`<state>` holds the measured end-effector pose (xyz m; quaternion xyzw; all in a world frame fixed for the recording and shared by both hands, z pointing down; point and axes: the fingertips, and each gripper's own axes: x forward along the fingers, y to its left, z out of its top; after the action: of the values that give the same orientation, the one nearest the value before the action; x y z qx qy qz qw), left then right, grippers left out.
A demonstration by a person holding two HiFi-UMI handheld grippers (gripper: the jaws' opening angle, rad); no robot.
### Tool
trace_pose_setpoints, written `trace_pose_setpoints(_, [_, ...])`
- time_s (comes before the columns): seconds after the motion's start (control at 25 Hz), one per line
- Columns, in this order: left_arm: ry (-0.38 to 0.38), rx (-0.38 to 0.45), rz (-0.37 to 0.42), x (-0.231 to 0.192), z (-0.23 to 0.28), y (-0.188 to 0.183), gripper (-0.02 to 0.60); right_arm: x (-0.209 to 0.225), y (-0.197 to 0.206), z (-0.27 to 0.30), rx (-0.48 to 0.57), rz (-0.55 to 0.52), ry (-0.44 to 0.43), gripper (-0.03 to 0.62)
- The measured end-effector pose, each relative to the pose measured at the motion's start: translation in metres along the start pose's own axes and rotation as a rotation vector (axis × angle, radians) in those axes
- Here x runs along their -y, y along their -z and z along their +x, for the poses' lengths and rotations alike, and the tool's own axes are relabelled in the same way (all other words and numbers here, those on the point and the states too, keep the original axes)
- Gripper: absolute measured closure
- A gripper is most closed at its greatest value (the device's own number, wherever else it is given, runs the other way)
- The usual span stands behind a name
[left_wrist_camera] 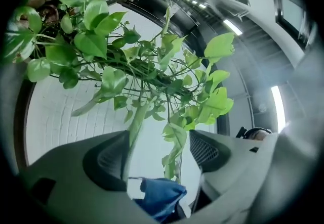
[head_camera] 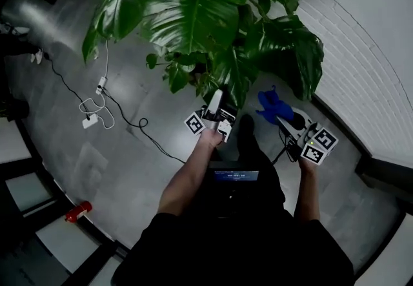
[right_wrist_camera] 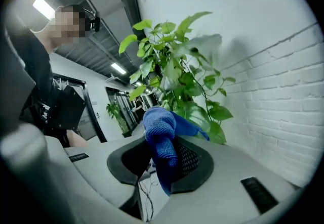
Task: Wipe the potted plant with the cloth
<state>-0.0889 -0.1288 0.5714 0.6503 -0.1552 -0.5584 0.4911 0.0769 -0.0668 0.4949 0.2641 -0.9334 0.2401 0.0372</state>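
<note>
Cloth (right_wrist_camera: 159,127) clamped in right hand-held gripper (right_wrist_camera: 163,161), near potted plant (head_camera: 193,13).

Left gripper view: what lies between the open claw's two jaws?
Trailing leaves of the potted plant hang in the gap of the left gripper, whose claw is open and pinches nothing; the blue cloth shows below them.

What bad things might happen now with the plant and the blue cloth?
1. The blue cloth bunches loosely out of the right gripper; it might slip free while rubbing.
2. A thin hanging leaf sits between the left gripper's open jaws; squeezing or tugging could tear it.
3. A cable snakes over the floor close by; a step could snag it.
</note>
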Motion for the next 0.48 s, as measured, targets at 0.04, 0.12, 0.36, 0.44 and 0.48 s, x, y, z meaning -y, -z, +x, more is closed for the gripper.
trace_pose_setpoints(0.04, [0.009, -0.005, -0.002, 0.004, 0.0, 0.001, 0.209, 0.0, -0.012, 0.005, 0.023, -0.03, 0.007, 0.484])
trace_pose_setpoints(0.12, [0.034, -0.02, -0.011, 0.011, 0.005, 0.006, 0.211, 0.002, -0.028, 0.025, 0.033, -0.094, 0.016, 0.484])
trace_pose_setpoints(0.36, [0.08, -0.022, -0.037, 0.021, 0.016, 0.012, 0.212, -0.001, 0.002, 0.105, -0.09, -0.148, -0.063, 0.484])
trace_pose_setpoints(0.44, [0.086, -0.037, -0.024, 0.023, 0.022, 0.011, 0.213, -0.009, 0.019, 0.115, -0.13, -0.152, -0.097, 0.484])
trace_pose_setpoints(0.48, [0.086, -0.045, -0.018, 0.024, 0.025, 0.011, 0.213, -0.012, 0.025, 0.116, -0.14, -0.149, -0.104, 0.484])
